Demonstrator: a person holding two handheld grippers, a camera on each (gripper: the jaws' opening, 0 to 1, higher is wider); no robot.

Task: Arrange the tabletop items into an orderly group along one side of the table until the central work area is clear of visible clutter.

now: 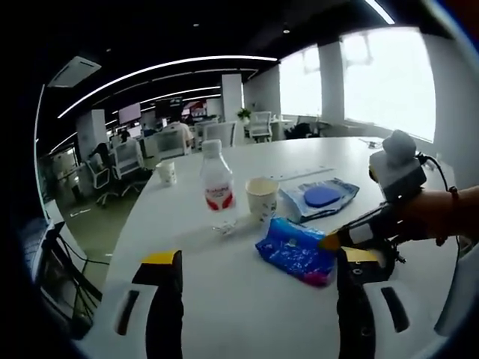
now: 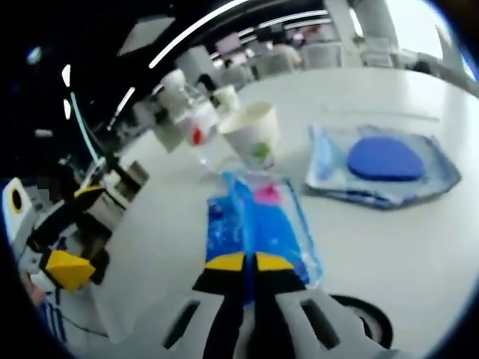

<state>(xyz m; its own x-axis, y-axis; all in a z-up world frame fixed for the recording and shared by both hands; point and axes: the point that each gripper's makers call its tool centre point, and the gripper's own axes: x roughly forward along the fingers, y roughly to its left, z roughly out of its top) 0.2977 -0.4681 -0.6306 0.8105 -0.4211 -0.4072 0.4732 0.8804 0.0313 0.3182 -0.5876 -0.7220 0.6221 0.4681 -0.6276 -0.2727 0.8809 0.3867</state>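
Two grippers in frame: right gripper (image 2: 243, 262) has its fingers pinched narrow on the near edge of the blue snack packet (image 2: 254, 224), whose long axis runs toward 12 o'clock along the fingers. Left gripper (image 1: 254, 262) holds wide and empty; the packet lies at its 1 o'clock on the white surface (image 1: 224, 299). Right arm is nearer; likely drags it sideward.

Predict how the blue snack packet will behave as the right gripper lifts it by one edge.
The blue snack packet looks like thin crinkled film, so it will probably droop and flex. It seems light for its size. The right gripper, jaws closed on its edge, may slip on the glossy wrapper.
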